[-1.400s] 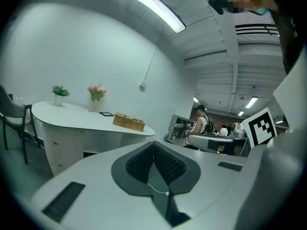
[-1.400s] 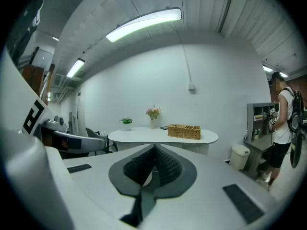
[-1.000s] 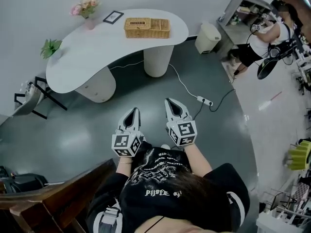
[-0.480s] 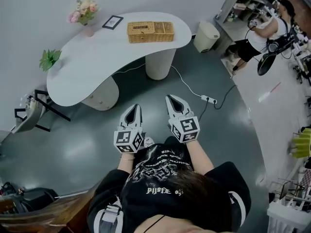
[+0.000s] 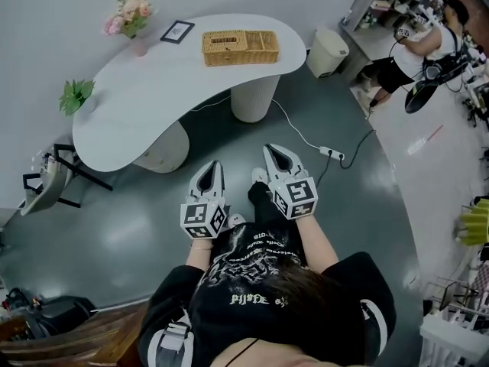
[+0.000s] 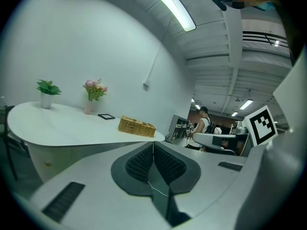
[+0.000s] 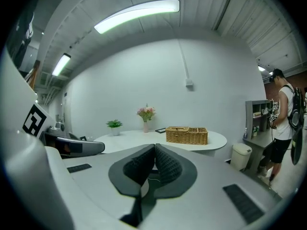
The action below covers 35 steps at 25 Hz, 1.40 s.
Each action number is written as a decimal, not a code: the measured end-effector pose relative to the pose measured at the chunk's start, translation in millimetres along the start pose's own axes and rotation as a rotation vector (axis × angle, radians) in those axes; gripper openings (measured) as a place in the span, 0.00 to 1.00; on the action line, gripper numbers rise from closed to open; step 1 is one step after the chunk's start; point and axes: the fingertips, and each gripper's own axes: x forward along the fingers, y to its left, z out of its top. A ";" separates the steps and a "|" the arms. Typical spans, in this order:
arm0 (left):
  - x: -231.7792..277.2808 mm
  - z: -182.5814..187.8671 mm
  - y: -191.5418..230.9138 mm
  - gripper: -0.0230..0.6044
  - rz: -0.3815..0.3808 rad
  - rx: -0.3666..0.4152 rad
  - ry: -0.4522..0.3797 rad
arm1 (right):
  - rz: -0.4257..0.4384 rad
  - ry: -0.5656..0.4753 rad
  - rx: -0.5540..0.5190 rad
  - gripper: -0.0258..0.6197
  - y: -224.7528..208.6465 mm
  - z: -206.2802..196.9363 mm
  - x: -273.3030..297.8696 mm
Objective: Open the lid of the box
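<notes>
Box (image 5: 241, 47) one; grippers (image 5: 216, 165) (image 5: 268, 148) two, jaws together.

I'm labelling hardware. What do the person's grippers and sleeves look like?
The left gripper and right gripper are pale grey, tapering to points, with dark ribbed pads. Each carries a cube of black-and-white square markers. The person wears a short-sleeved black T-shirt with white print.

No legible txt anywhere. White print on my black shirt (image 5: 252, 270): upside-down, too blurred to read. Cubes on left gripper (image 5: 216, 165) & right gripper (image 5: 270, 148): b/w square markers only, no letters.
</notes>
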 end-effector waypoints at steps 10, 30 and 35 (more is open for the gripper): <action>68.8 12.4 36.6 0.08 0.109 -0.016 0.011 | 0.091 0.045 0.009 0.08 -47.0 2.2 86.6; 271.2 55.1 52.3 0.08 0.222 -0.042 0.002 | 0.294 0.047 -0.065 0.08 -167.0 57.5 247.6; 295.5 59.9 58.7 0.08 0.256 -0.057 0.001 | 0.337 0.061 -0.087 0.08 -177.8 62.7 262.6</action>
